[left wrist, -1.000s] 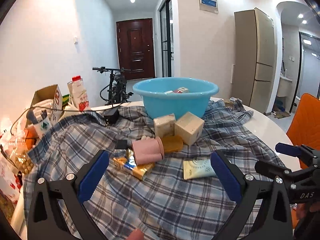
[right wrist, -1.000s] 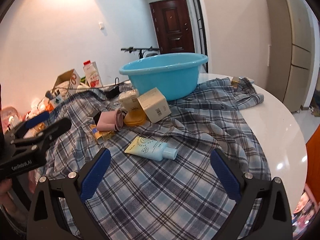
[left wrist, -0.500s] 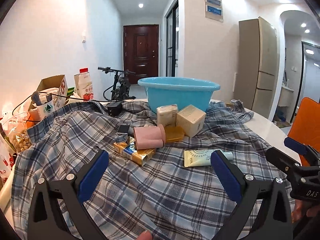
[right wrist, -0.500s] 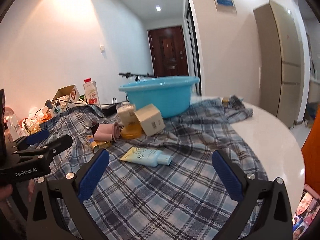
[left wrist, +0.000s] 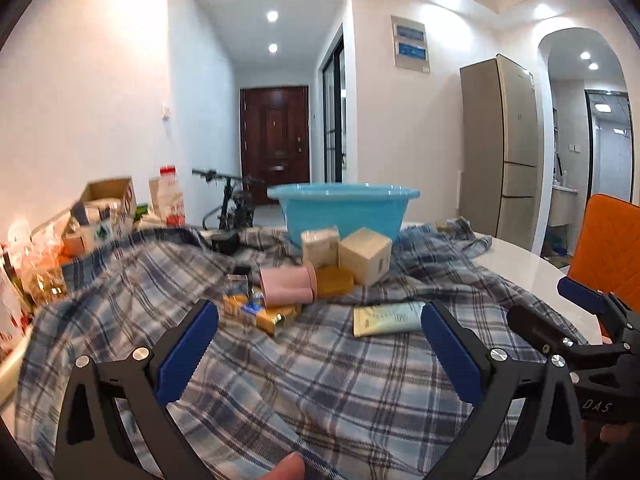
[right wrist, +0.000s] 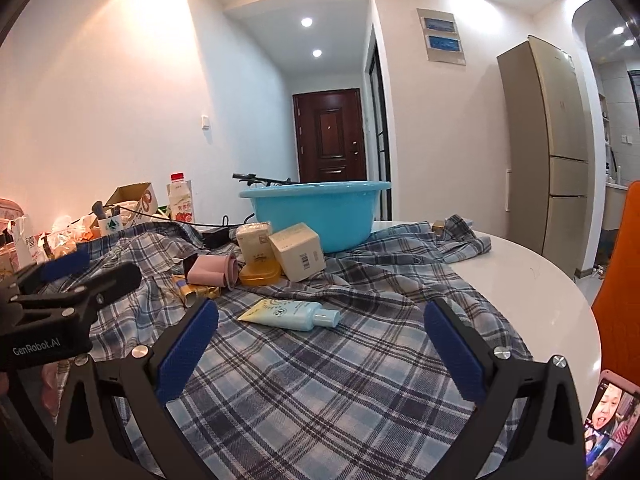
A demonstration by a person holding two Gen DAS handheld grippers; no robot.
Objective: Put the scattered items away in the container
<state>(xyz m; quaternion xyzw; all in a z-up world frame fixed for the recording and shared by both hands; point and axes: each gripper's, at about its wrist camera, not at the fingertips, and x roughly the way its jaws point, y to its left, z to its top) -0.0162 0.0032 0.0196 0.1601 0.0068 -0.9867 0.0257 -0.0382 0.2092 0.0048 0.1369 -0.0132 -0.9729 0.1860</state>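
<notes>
Both my grippers are empty, jaws spread wide, held low over the plaid cloth (right wrist: 320, 392) on the white table (right wrist: 532, 280). My left gripper (left wrist: 320, 336) has nothing between its blue pads (left wrist: 188, 352); my right gripper (right wrist: 320, 332) is the same, pads (right wrist: 188, 348) far apart.

From the right wrist, the sunscreen tube (right wrist: 290, 314) lies flat on the cloth at 12 o'clock, just ahead of the fingertips, cap pointing toward 3 o'clock. Behind it at 11 o'clock sits the cluster: pink roll (right wrist: 212, 270) on its side, amber soap dish (right wrist: 259, 274), beige box (right wrist: 298, 252) tilted on a corner, cream pack (right wrist: 253, 240) upright behind the dish, gold wrappers (right wrist: 196, 291) beside the roll. The blue basin (right wrist: 316, 212) stands farther back at 12 o'clock, touching the cloth's far edge. My left gripper shows at 9 o'clock in this view.

From the left wrist, the tube (left wrist: 386, 318) lies at 1 o'clock near the right pad, the pink roll (left wrist: 286, 288) at 12, the basin (left wrist: 344, 212) beyond. Right gripper visible at 3 o'clock. Basin contents can't be seen from this low angle.

Clutter at 10 o'clock: milk carton (right wrist: 180, 200), cardboard box (right wrist: 132, 200). Phone (right wrist: 608, 424) at 4 o'clock, table edge.
</notes>
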